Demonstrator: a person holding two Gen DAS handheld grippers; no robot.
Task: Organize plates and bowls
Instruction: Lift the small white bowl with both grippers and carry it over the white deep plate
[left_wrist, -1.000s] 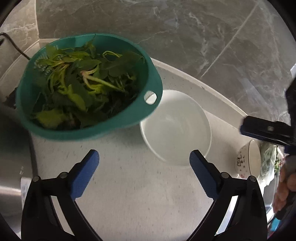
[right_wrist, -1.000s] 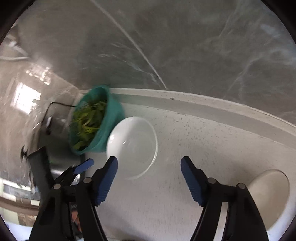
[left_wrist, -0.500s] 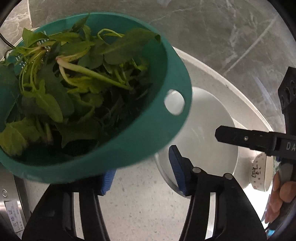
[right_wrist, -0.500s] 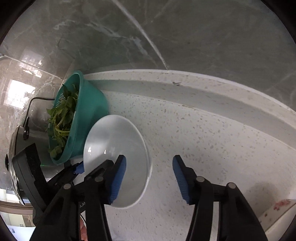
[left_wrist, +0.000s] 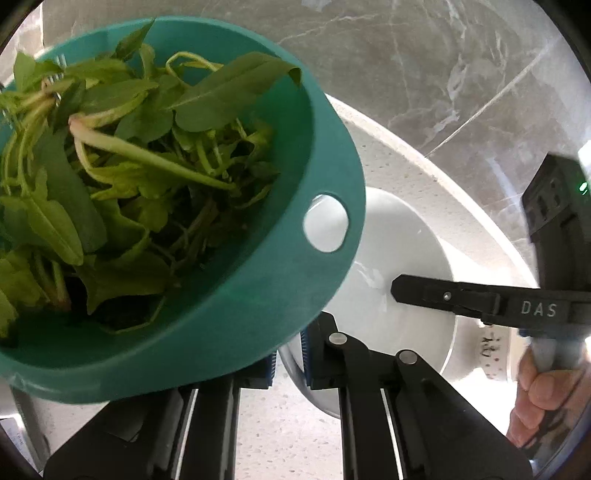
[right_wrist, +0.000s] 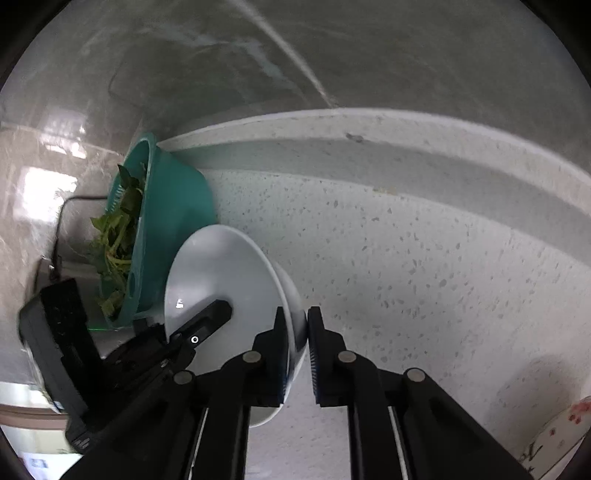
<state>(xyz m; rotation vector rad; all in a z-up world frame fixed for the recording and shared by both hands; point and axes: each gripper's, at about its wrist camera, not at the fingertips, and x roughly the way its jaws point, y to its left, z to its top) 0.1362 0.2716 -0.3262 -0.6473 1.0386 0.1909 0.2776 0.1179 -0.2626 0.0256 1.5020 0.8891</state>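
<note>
White bowl, glazed, slippery and breakable, sits rim-pinched in my right jaws; left jaws clamp the teal colander rim.

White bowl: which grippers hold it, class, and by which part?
Both. The left gripper and the right gripper each pinch the white bowl by its rim, at separate spots, one finger inside and one outside.
</note>
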